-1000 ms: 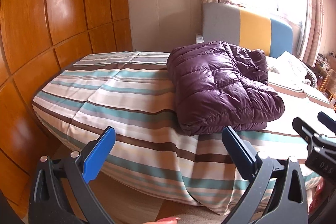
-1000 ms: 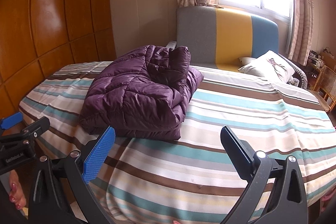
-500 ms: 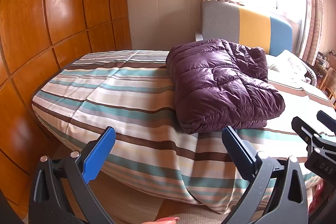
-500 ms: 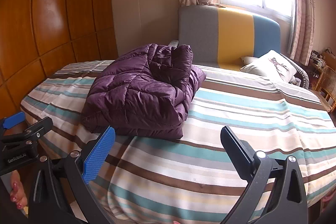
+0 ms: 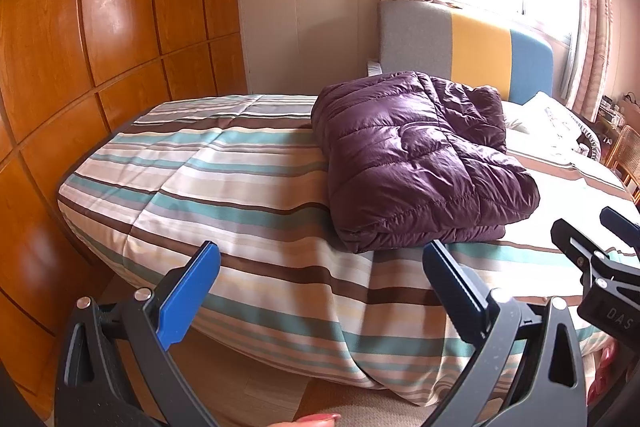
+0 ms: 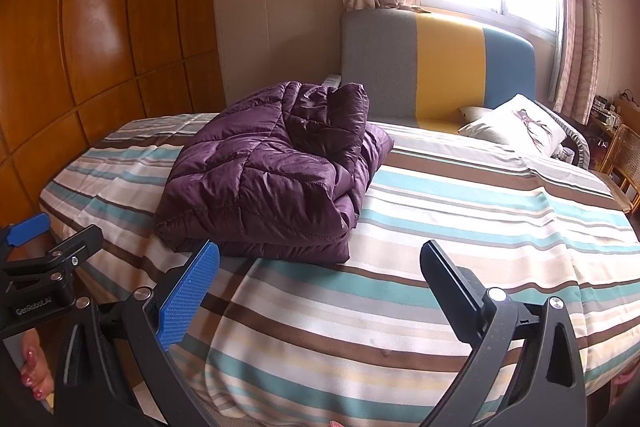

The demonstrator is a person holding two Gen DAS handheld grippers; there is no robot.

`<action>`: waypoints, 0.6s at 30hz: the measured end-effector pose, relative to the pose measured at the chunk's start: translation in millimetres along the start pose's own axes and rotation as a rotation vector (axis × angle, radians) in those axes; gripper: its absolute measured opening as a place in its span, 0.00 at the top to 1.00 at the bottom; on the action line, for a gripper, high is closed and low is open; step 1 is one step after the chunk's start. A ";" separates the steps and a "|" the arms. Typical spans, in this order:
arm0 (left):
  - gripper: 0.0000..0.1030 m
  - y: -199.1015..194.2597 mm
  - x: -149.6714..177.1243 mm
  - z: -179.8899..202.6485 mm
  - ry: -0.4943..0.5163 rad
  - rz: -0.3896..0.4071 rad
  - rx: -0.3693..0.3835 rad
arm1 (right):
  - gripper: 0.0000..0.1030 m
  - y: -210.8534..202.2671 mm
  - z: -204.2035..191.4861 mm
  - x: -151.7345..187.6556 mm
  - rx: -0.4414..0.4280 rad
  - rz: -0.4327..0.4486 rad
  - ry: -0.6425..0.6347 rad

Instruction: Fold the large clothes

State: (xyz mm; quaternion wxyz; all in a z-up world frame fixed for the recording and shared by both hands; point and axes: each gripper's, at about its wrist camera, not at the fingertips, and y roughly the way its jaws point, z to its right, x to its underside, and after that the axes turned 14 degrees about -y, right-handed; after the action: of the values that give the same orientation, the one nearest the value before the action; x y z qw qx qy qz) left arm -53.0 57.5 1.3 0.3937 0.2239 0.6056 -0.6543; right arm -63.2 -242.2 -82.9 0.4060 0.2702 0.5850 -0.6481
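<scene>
A purple quilted puffer jacket (image 5: 416,163) lies folded in a thick bundle on the striped bedspread (image 5: 224,187), near the foot of the bed. The same jacket (image 6: 276,179) appears left of centre in the right wrist view. My left gripper (image 5: 320,291) is open, held short of the bed edge, with nothing between its fingers. My right gripper (image 6: 320,291) is open too, over the bed's near edge, just right of the jacket and apart from it. The right gripper's tips show at the left view's right edge.
A wooden wardrobe (image 5: 100,39) lines the left side. A grey, yellow and blue headboard (image 6: 436,63) stands under a bright window with curtains. A white pillow (image 6: 516,127) lies at the far right, and a wicker chair (image 6: 624,159) stands beyond the bed.
Both views have shifted slightly, with the cameras a touch higher and farther back. The jacket has not moved. Both grippers stay open.
</scene>
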 end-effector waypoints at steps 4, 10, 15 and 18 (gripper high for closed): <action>0.02 -0.1 0.0 0.6 0.002 0.000 0.006 | 0.03 -0.2 0.7 0.6 -0.001 -0.001 0.005; 0.02 1.3 0.5 1.6 0.008 -0.003 0.011 | 0.03 0.5 2.1 1.4 -0.003 -0.006 0.004; 0.02 2.5 0.5 1.1 0.009 -0.010 0.012 | 0.03 2.2 2.7 2.3 -0.005 -0.014 0.009; 0.02 3.7 0.4 0.6 0.010 -0.013 0.015 | 0.03 1.9 3.1 2.7 -0.003 -0.013 0.009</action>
State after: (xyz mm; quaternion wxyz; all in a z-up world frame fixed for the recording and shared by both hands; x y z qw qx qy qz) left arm -50.1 57.0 -1.2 0.3848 0.2261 0.6040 -0.6602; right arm -62.7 -245.9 -85.6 0.3994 0.2685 0.5897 -0.6485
